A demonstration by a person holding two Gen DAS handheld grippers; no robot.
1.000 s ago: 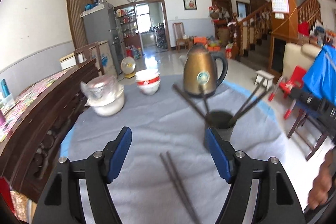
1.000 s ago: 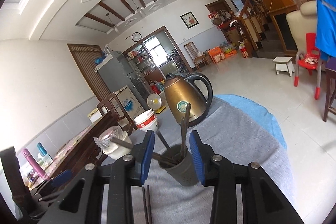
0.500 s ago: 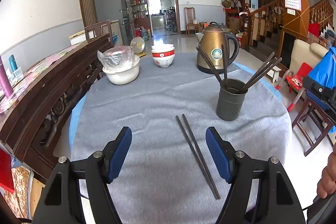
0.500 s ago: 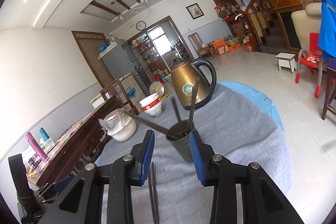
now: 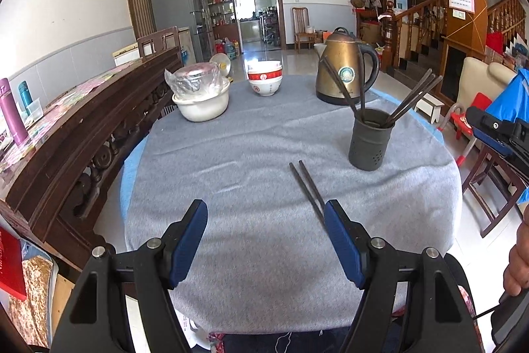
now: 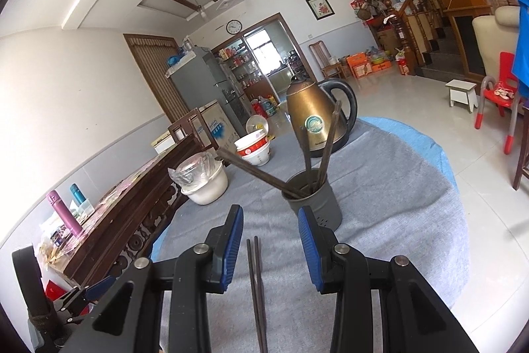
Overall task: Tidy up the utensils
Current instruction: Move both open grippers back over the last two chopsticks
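A dark grey holder with several dark chopsticks stands on the grey cloth at the right of the round table. A loose pair of chopsticks lies flat in front of it. My left gripper hangs open over the near cloth, its right finger covering the pair's near end. In the right wrist view the same pair runs between the fingers of my right gripper, which is open and above it. The holder sits just beyond the right fingertip.
A brass kettle stands behind the holder. A red and white bowl and a white bowl wrapped in plastic sit at the far side. A carved wooden cabinet lines the left edge. Chairs stand right of the table.
Both grippers have drawn back from the holder toward the near table edge. The holder and kettle look farther off, and the loose pair now lies between the right gripper's fingers.
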